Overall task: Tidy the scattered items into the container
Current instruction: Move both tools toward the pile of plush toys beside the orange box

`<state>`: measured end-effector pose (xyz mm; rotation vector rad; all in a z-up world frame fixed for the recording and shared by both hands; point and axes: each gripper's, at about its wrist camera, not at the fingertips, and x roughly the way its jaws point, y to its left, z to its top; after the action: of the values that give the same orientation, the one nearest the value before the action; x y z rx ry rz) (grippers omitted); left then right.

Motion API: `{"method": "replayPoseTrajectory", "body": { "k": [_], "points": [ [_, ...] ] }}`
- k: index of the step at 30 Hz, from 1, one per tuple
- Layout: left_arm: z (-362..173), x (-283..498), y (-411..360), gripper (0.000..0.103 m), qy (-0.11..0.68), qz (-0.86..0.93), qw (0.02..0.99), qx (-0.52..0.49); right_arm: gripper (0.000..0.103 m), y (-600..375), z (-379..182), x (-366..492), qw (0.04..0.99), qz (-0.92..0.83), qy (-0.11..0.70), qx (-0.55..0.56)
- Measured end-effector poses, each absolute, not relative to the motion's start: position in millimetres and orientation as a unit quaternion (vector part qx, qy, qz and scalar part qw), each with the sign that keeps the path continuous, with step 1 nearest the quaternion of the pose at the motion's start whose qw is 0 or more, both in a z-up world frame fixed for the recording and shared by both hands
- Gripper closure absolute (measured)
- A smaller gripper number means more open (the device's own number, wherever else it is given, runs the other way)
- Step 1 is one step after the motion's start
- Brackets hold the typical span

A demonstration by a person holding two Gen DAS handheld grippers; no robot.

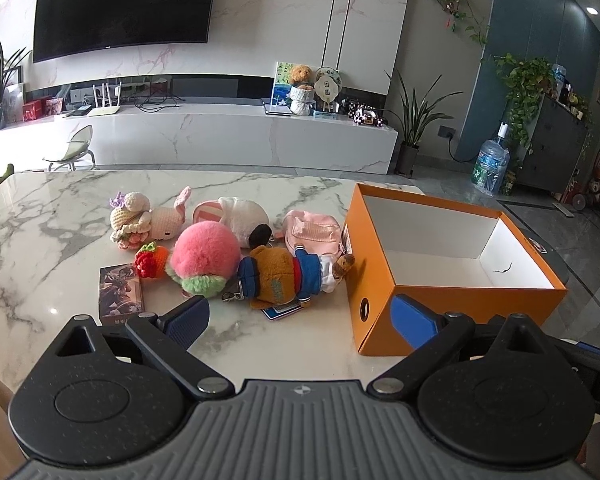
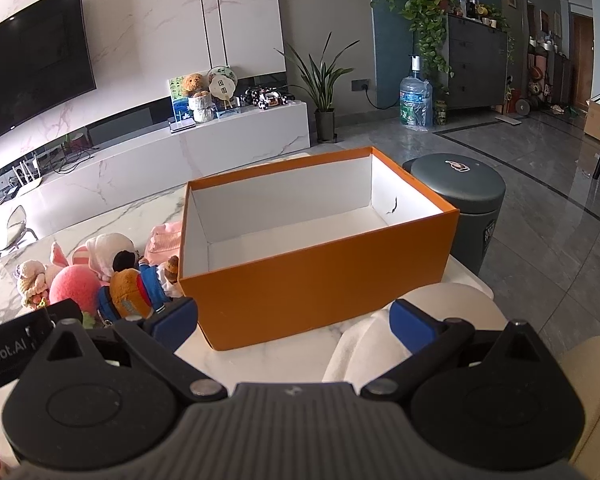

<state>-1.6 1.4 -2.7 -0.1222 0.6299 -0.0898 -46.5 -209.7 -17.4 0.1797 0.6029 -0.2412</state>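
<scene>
On the marble table (image 1: 40, 220): orange box (image 1: 374, 280) empty | plush toys, incl. dressed bear (image 1: 284, 276) and pink pompom (image 1: 204, 256), clustered just left of it, none stowed | left gripper (image 1: 300, 320) and right gripper (image 2: 294, 322) both wide apart, holding nothing.

Light: bright daylight, strongest at nine o'clock; glare on the glossy white marble table (image 1: 60, 216)
Shadows: soft, short
Edges: fisheye bending; black vignette corners
Focus: sharp overall; wall-mounted black television screen (image 1: 120, 4) curved by distortion
</scene>
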Motion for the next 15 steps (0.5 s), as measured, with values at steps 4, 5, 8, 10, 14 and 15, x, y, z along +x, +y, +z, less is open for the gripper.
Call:
{"method": "replayPoseTrajectory", "body": {
  "k": [4, 5, 8, 10, 14, 15],
  "points": [
    [-4.3, -1.0, 3.8, 0.0, 0.318, -0.043, 0.945, -0.065, 0.0, -208.6, -18.7, -46.4, 0.943, -0.118, 0.298, 0.087],
    [-4.6, -1.3, 4.5, 0.0, 0.319, -0.043, 0.944, -0.066, 0.0, -208.3, -19.0, -46.5, 0.943, -0.118, 0.299, 0.087],
    [-5.3, -2.0, 5.9, 0.0, 0.322, -0.043, 0.943, -0.067, 0.0, -207.7, -19.4, -47.7, 0.943, -0.117, 0.3, 0.085],
    [-5.3, -2.5, 6.9, 0.0, 0.323, -0.042, 0.943, -0.069, 0.0, -207.3, -19.8, -47.7, 0.943, -0.117, 0.301, 0.085],
    [-5.4, -3.8, 9.3, 0.0, 0.323, -0.04, 0.943, -0.073, 0.0, -205.9, -19.6, -48.9, 0.943, -0.117, 0.3, 0.083],
    [-5.4, -4.5, 10.2, 0.0, 0.322, -0.041, 0.943, -0.074, 0.0, -205.5, -19.4, -49.3, 0.943, -0.117, 0.299, 0.083]
  ]
}}
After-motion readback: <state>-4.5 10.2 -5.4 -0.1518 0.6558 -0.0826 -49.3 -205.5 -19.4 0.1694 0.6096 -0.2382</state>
